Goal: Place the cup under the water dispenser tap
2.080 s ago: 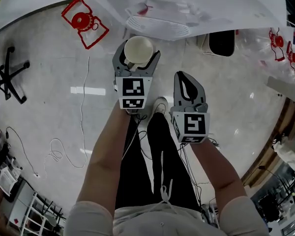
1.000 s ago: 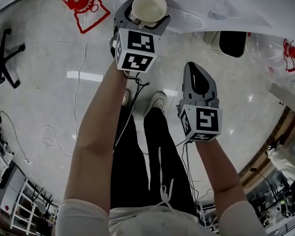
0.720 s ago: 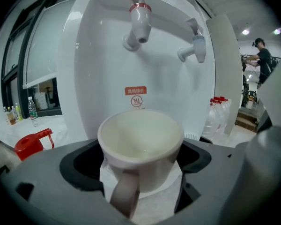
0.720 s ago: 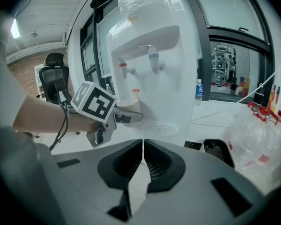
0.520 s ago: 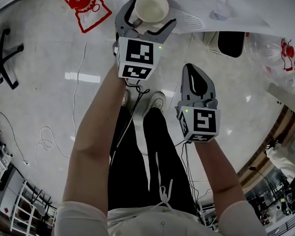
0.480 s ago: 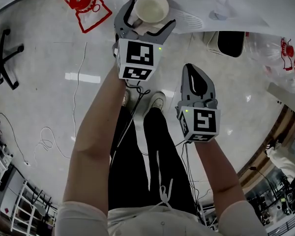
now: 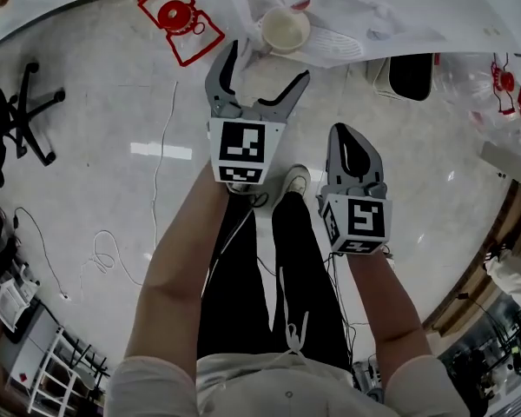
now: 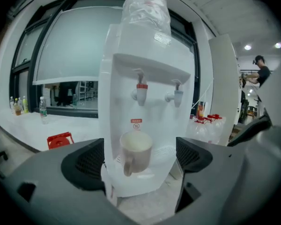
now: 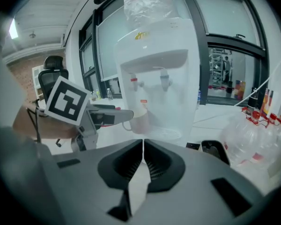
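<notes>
Beige, handled cup point(image 8: 136, 151) stands on the drip tray point(image 8: 165, 154) of the water dispenser point(image 8: 147, 60), right below its red tap point(image 8: 141, 91). A moment ago the left gripper point(image 7: 265, 66) clasped the cup. Its jaws have just been opening and now gape wide with nothing between them, drawn back from the dispenser. The right gripper point(image 9: 143, 142), closed and empty, hangs farther from the dispenser. The placing looks done.

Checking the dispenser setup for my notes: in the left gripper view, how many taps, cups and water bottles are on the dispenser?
Taps: 2
Cup: 1
Water bottle: 1
Total: 4
</notes>
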Tool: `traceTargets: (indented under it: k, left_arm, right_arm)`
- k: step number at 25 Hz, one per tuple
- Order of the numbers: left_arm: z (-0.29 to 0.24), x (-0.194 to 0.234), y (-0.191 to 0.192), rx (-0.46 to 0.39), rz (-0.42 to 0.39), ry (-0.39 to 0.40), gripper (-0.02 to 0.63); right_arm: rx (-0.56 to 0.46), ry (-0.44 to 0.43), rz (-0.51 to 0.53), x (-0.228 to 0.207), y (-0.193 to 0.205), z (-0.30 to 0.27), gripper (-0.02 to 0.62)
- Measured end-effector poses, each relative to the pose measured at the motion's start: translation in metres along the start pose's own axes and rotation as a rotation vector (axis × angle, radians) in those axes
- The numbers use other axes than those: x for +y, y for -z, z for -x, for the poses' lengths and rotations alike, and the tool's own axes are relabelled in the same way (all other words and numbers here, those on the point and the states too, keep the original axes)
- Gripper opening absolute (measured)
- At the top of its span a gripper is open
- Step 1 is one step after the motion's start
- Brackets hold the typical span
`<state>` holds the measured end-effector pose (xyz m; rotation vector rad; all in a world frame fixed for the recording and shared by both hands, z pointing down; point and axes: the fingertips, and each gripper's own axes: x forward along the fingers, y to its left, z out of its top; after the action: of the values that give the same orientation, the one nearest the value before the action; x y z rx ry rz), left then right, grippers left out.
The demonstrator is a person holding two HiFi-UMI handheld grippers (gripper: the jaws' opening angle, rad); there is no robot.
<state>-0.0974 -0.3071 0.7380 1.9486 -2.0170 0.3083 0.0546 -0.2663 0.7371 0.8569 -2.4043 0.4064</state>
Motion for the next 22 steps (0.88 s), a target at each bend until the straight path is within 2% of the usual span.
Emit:
traceTargets:
  k: [4, 5, 7, 8, 9, 12, 15, 18, 22]
  left_arm:
    - [0.034, -0.007, 0.002, 0.083, 0.065, 0.013, 0.462]
    - [0.043, -0.008, -0.003, 0.092, 0.067, 0.010, 0.392]
    - [0.061, -0.007, -0.015, 0.105, 0.077, 0.002, 0.205]
    - [0.070, -0.007, -0.021, 0.117, 0.090, 0.007, 0.144]
    - [0.078, -0.008, -0.025, 0.129, 0.106, 0.013, 0.123]
    - [0.105, -0.007, -0.044, 0.135, 0.116, 0.015, 0.077]
    - [0.136, -0.016, -0.075, 0.096, 0.090, 0.028, 0.025]
    - [0.166, -0.034, -0.112, 0.046, 0.079, 0.061, 0.018]
    - [0.198, -0.049, -0.172, -0.025, 0.046, 0.087, 0.018]
  right_arm:
    - [-0.004, 0.006, -0.003, 0.016, -0.019, 0.019, 0.029]
    - [-0.013, 0.011, -0.009, 0.020, -0.025, 0.024, 0.029]
    - [-0.046, 0.020, -0.025, 0.027, -0.041, 0.033, 0.029]
    - [-0.062, 0.023, -0.032, 0.030, -0.049, 0.038, 0.029]
    - [-0.077, 0.027, -0.035, 0.032, -0.057, 0.044, 0.029]
    - [-0.128, 0.047, -0.020, 0.036, -0.086, 0.068, 0.029]
    - [-0.173, 0.085, -0.001, 0.035, -0.116, 0.097, 0.029]
    - [-0.212, 0.120, 0.024, 0.040, -0.148, 0.120, 0.029]
    - [-0.279, 0.124, 0.016, 0.054, -0.201, 0.153, 0.029]
